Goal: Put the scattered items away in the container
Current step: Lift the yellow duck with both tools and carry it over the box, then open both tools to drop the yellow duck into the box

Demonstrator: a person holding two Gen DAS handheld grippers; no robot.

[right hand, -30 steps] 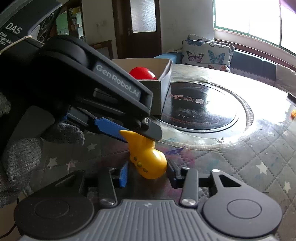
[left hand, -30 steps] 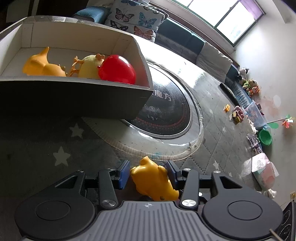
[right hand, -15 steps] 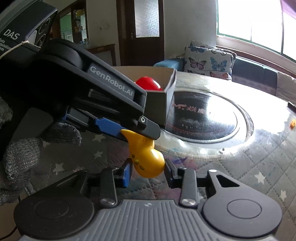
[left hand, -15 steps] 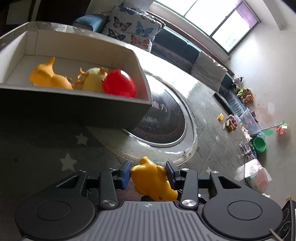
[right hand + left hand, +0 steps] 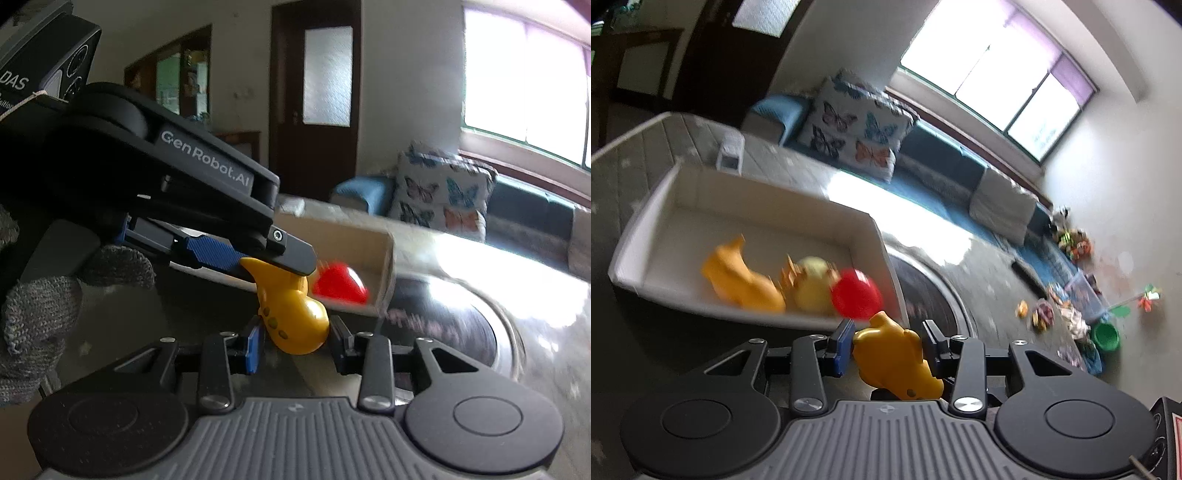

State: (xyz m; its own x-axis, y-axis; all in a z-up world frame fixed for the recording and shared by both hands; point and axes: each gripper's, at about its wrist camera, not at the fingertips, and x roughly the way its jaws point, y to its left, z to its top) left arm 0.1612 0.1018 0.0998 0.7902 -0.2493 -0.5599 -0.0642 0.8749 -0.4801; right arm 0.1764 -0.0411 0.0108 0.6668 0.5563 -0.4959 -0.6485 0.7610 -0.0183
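Observation:
A yellow toy animal (image 5: 894, 358) is pinched between the pads of my left gripper (image 5: 886, 345), lifted above the table near the box's near rim. The same toy (image 5: 291, 310) hangs in the right wrist view between the fingers of my right gripper (image 5: 297, 347), which stand apart on either side of it; the pads look close but I cannot see contact. The open cardboard box (image 5: 750, 206) holds an orange toy (image 5: 738, 280), a pale yellow toy (image 5: 812, 284) and a red ball (image 5: 855, 297). The left gripper (image 5: 258, 258) and a gloved hand (image 5: 40, 325) fill the left of the right wrist view.
The box stands on a round table with a dark glass turntable (image 5: 931, 295). A sofa with butterfly cushions (image 5: 857, 136) lies behind. Toys and a green bowl (image 5: 1106, 336) are scattered on the floor at right. A small white item (image 5: 729, 153) sits beyond the box.
My left gripper has risen with the yellow toy and moved toward the box, so the box now shows from above. The right gripper rose along with it, still around the toy.

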